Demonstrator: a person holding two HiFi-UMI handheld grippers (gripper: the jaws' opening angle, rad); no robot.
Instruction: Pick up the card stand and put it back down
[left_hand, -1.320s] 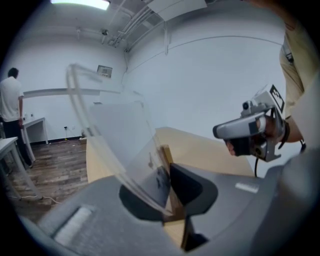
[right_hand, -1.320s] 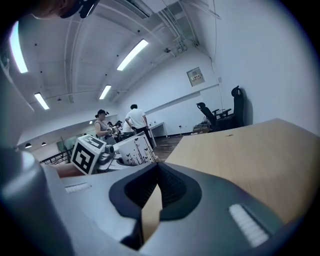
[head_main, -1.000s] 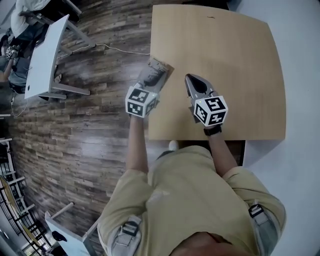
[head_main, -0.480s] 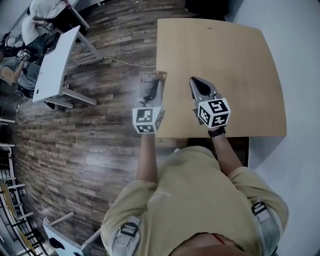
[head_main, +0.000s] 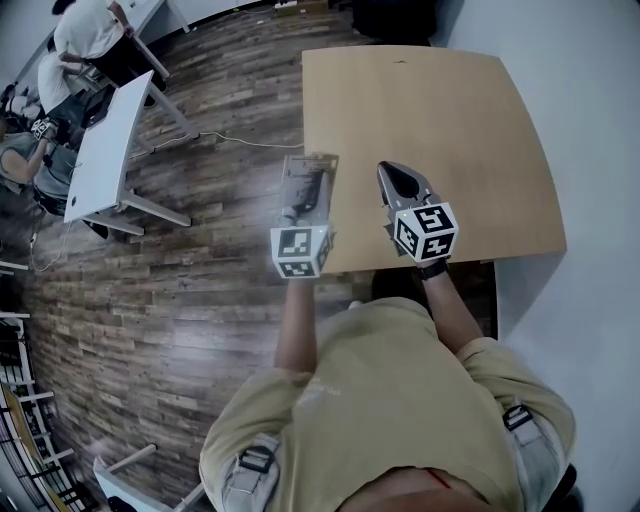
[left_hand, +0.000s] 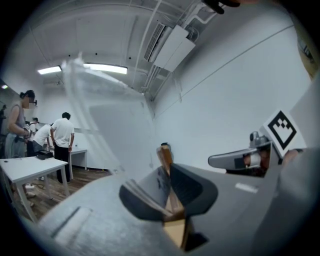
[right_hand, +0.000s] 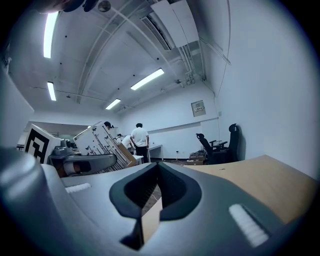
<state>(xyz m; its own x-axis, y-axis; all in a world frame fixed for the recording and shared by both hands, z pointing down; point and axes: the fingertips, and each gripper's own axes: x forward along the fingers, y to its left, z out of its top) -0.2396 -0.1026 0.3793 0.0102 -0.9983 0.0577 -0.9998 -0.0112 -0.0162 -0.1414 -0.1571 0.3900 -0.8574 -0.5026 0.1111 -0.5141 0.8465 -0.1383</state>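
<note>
1. Left gripper (head_main: 298, 212), grey two-jaw hand-held tool with a black-and-white marker cube: jaws clamped tight on the card stand, seen plainly in the left gripper view (left_hand: 169, 170). It was placed at the table's left edge, with its cube towards the person.
2. Card stand (head_main: 308, 175), a clear acrylic sheet on a narrow brown wooden base, holding a white printed card. The wooden base was pinched edge-on between the left jaws (left_hand: 165, 155), and the clear sheet rose up and to the left of them. In the head view it straddled the table's left edge, partly over the floor. In the right gripper view it stood tilted at the left (right_hand: 102, 140). Contact with the tabletop could not be judged.
3. Right gripper (head_main: 398, 180), of matching grey build with its own marker cube: jaws closed together with nothing between them (right_hand: 156, 187). It was over the tabletop, just beside the left gripper and apart from the stand.
4. Table (head_main: 450, 120), a light wooden top with rounded corners, bare where visible (right_hand: 250, 175).
5. Floor (head_main: 180, 300), dark wood-plank pattern.
6. White desk (head_main: 105, 150) on metal legs, well apart to the left, with people standing at it (left_hand: 62, 135).
7. Black office chairs (right_hand: 215, 145), against the far white wall.
</note>
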